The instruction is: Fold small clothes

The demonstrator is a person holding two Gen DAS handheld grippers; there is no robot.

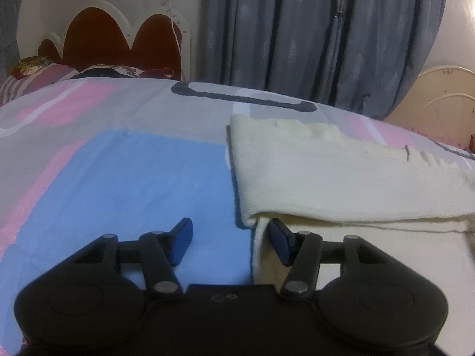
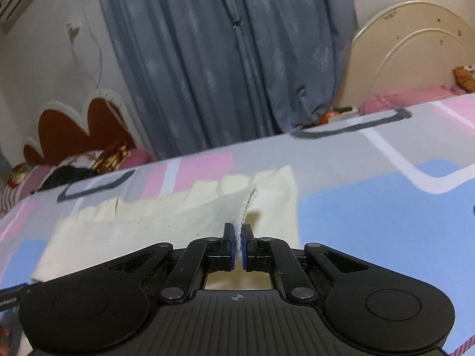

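A small cream garment (image 1: 341, 178) lies on the patterned bedsheet (image 1: 118, 178), with its top layer folded over a lower layer. My left gripper (image 1: 230, 241) is open at the garment's near left corner, its right finger (image 1: 280, 244) against the lower layer's edge. In the right wrist view the same cream garment (image 2: 166, 225) lies ahead and to the left. My right gripper (image 2: 238, 247) is shut on a raised edge of it, pinching a fold of cloth that stands up between the pads.
The bedsheet (image 2: 371, 222) has blue, pink and grey blocks. A red and white headboard (image 1: 118, 38) with pillows (image 1: 44, 74) is at the far left. Grey curtains (image 1: 311, 35) hang behind the bed. A cream bed frame (image 2: 409, 56) stands at the right.
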